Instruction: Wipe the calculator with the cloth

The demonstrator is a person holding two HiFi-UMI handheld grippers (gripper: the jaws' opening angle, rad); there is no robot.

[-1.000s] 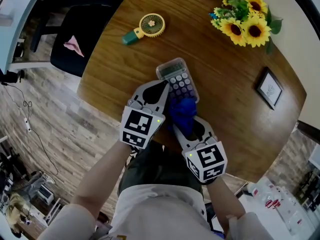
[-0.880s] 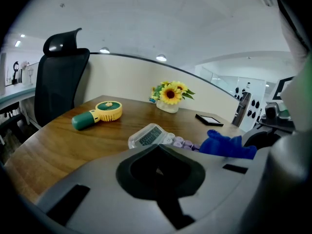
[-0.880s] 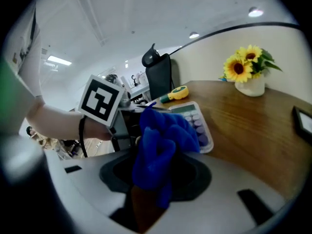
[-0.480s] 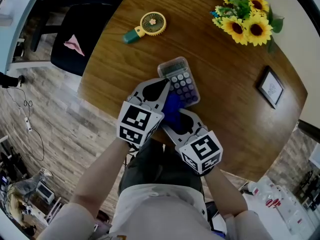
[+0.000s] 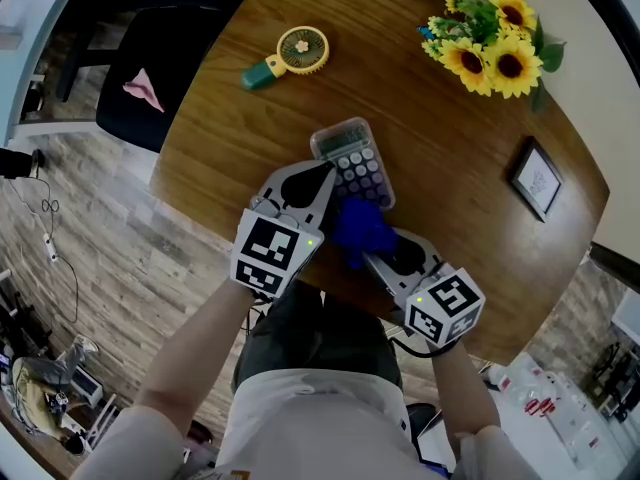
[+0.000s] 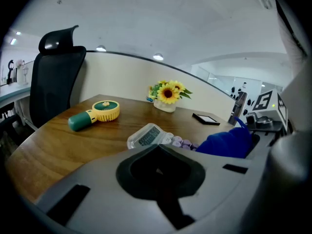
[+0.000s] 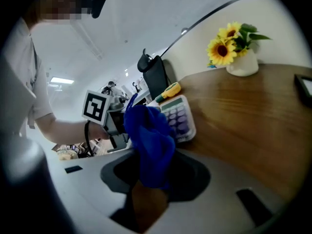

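A grey calculator [image 5: 350, 153] with purple keys lies on the round wooden table [image 5: 450, 148]. My left gripper [image 5: 322, 178] points at its near left edge; the jaws look shut with nothing between them, and whether the tips touch it is unclear. My right gripper [image 5: 372, 248] holds a bunched blue cloth [image 5: 362, 226], its jaws closing on it, and the cloth rests at the calculator's near end. In the right gripper view the cloth [image 7: 148, 135] rises out of the jaws in front of the calculator [image 7: 179, 115]. From the left gripper view, the calculator [image 6: 147, 136] lies just past the jaw tips, the cloth [image 6: 226, 143] to its right.
A yellow and green hand fan [image 5: 285, 55] lies at the table's far left. Sunflowers in a vase [image 5: 490, 33] stand at the far right, and a small picture frame [image 5: 535, 178] lies right of the calculator. A black chair [image 5: 165, 63] stands beyond the table's left edge.
My right gripper drew the cloth back to the left, then swung out to the right, the cloth sliding along the calculator's near end. The left gripper and the calculator stayed put.
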